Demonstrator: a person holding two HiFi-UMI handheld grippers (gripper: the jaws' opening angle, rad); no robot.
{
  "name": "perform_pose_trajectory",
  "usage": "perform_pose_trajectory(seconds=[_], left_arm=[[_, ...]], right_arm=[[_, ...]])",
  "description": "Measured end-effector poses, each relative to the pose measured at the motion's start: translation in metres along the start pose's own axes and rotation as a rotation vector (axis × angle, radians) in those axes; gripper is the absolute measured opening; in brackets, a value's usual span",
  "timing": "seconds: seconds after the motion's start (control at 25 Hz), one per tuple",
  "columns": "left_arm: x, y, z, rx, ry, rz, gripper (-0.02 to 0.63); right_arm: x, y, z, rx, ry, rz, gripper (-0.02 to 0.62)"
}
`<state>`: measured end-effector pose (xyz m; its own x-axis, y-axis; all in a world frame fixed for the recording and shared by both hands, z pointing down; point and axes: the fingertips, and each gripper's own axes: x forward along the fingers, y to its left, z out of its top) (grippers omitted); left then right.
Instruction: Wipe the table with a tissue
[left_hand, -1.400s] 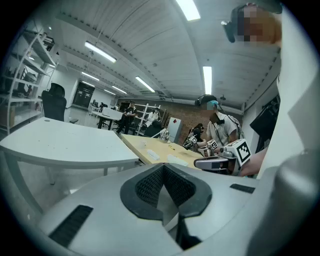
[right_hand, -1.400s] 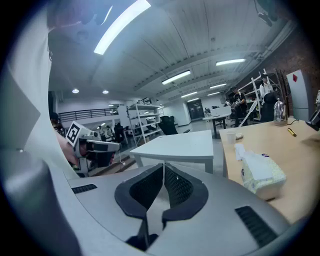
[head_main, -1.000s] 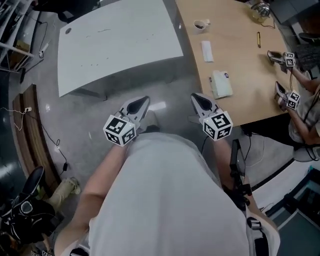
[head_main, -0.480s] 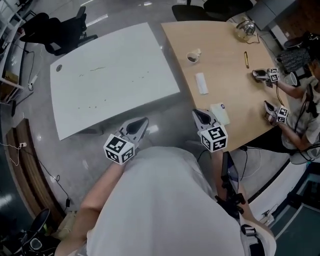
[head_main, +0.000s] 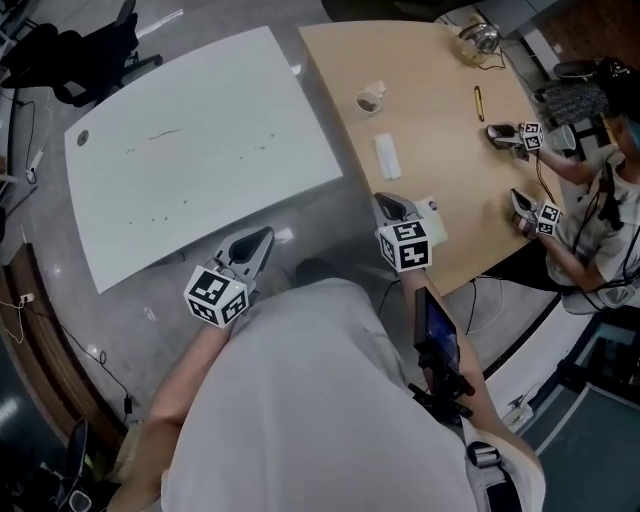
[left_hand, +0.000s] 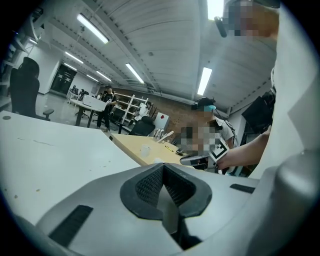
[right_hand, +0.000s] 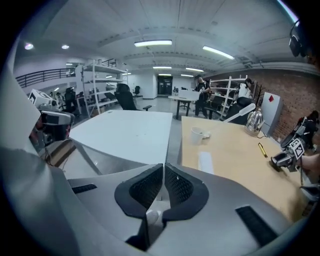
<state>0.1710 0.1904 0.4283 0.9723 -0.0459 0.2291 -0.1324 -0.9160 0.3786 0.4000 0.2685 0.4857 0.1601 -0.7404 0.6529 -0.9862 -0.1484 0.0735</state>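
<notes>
R gripper (head_main: 389, 204) clenched shut, nothing btwn its jaws, tip at the near edge of the wood table (head_main: 455, 140), just beside a white packet (head_main: 434, 213). L gripper (head_main: 260, 240) also clenched shut and empty, over grey floor near the white table (head_main: 200, 130). Folded white tissue (head_main: 387, 157) lies flat on the wood table, ahead of the R gripper and apart from it. Cup (head_main: 371, 98) sits beyond the tissue, yellow pen (head_main: 478, 97) to its right. A 2nd person (head_main: 600, 200) sits at the far side w/ 2 grippers.

No legible text, label, brand, number or sign anywhere in view, near or far.
</notes>
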Motion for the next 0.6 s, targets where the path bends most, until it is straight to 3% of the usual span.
perform_pose_trajectory(seconds=[0.28, 0.52, 0.6], left_arm=[[0.013, 0.023, 0.01, -0.009, 0.011, 0.033, 0.006], [0.04, 0.044, 0.032, -0.012, 0.015, 0.044, 0.006], [0.05, 0.047, 0.036, -0.016, 0.019, 0.042, 0.006]], right_arm=[[0.045, -0.038, -0.024, 0.037, 0.123, -0.05, 0.02], [0.089, -0.088, -0.03, -0.032, 0.223, -0.139, 0.025], [0.101, -0.098, -0.027, -0.072, 0.245, -0.158, 0.102]])
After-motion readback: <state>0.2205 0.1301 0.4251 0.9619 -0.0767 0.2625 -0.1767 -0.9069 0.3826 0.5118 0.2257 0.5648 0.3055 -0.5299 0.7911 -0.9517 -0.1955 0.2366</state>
